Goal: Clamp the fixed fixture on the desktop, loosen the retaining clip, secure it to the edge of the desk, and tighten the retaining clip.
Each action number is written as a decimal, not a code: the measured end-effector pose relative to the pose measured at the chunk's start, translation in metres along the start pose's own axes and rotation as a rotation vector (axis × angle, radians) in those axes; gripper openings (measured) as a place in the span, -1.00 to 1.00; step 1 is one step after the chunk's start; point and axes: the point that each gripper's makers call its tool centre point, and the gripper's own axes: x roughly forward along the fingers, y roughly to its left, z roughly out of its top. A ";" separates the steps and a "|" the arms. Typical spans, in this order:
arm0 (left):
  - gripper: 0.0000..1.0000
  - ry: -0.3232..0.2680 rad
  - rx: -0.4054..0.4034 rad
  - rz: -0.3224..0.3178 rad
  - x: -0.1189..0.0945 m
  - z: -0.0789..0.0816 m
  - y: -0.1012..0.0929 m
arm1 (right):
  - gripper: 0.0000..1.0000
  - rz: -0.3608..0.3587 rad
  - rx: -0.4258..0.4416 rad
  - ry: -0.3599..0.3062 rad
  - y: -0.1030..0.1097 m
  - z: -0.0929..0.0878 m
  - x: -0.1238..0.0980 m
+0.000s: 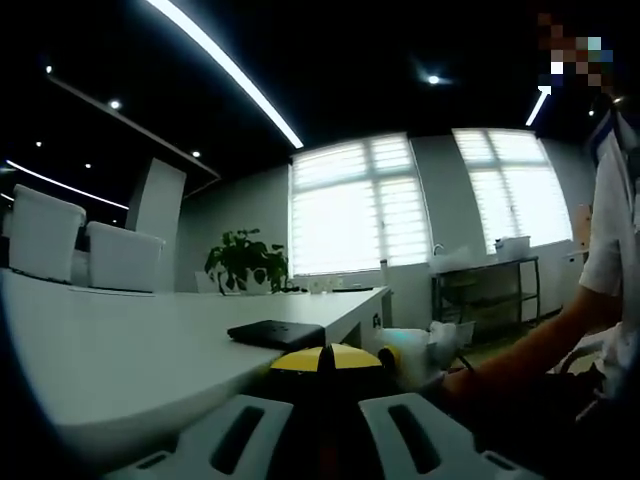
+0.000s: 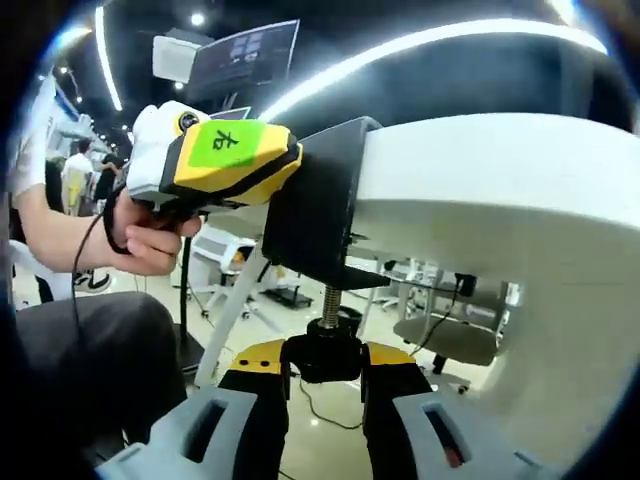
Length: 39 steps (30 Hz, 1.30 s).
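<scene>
Jaws of right gripper [image 2: 325, 390] clamped on the screw knob [image 2: 325, 355] under the black fixture [image 2: 318, 215], which straddles the desk [image 2: 500, 190] edge just above, placed to tighten. Left gripper [image 2: 225, 160] steadies the fixture; its jaws' state cannot be told.

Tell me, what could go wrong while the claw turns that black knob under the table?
The right claw grips the knob below the black clamp on the table edge. If the knob slips from the claw, the screw may stay loose. Then the clamp could tilt or slide off the edge. The left claw holding it might also nudge it crooked.
</scene>
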 end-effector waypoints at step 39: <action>-0.95 0.012 0.025 0.001 -0.004 -0.003 -0.002 | -0.33 -0.675 -0.106 -0.056 0.003 0.034 -0.026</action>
